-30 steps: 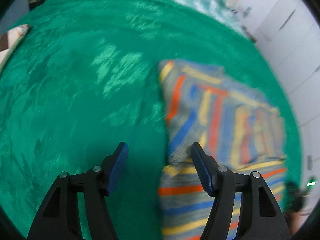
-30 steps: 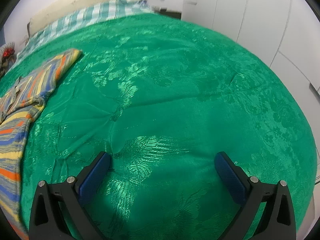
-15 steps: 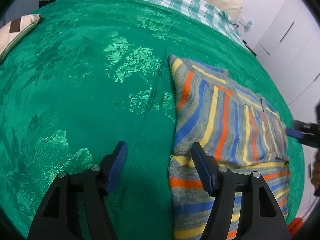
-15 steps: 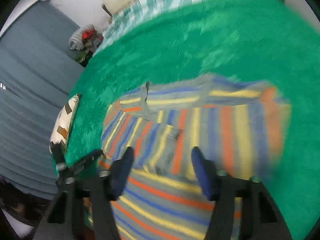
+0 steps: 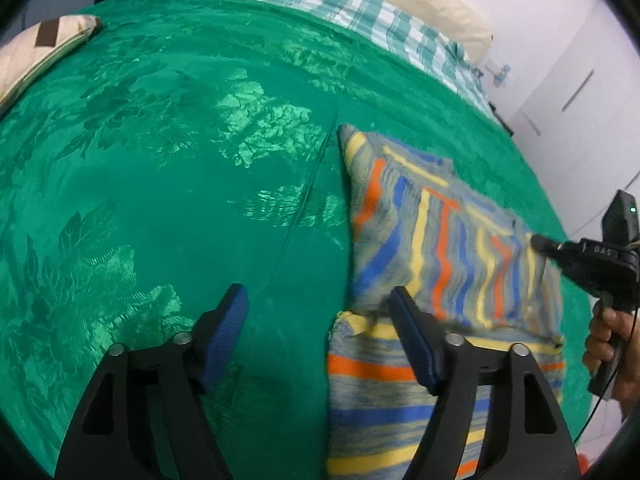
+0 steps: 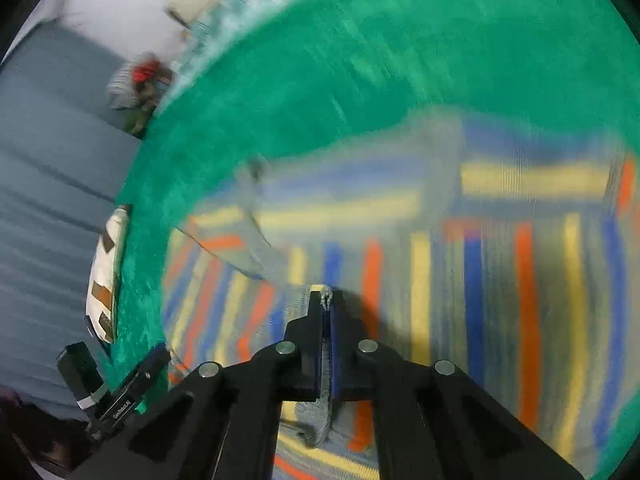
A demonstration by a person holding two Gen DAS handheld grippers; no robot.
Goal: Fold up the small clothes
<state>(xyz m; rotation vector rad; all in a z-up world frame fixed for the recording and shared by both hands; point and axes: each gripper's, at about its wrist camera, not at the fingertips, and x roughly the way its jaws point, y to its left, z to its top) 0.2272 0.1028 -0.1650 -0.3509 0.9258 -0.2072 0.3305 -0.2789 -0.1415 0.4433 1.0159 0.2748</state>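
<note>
Green bedspread (image 5: 168,208) over the whole bed. On its right part, striped knitted garment (image 5: 440,248) lying flat, long axis running away toward the checked sheet (image 5: 360,4). Left hand-held gripper (image 5: 320,320) opening, nothing between its jaws, straddling the garment's left edge. Right hand-held gripper (image 6: 326,300) clamped on a pinch of the garment's edge.

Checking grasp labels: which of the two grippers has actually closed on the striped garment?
The right gripper: its jaws are pinched shut on a fold of the striped garment. The left gripper is opening, jaws straddling the garment's edge without pressing it.
</note>
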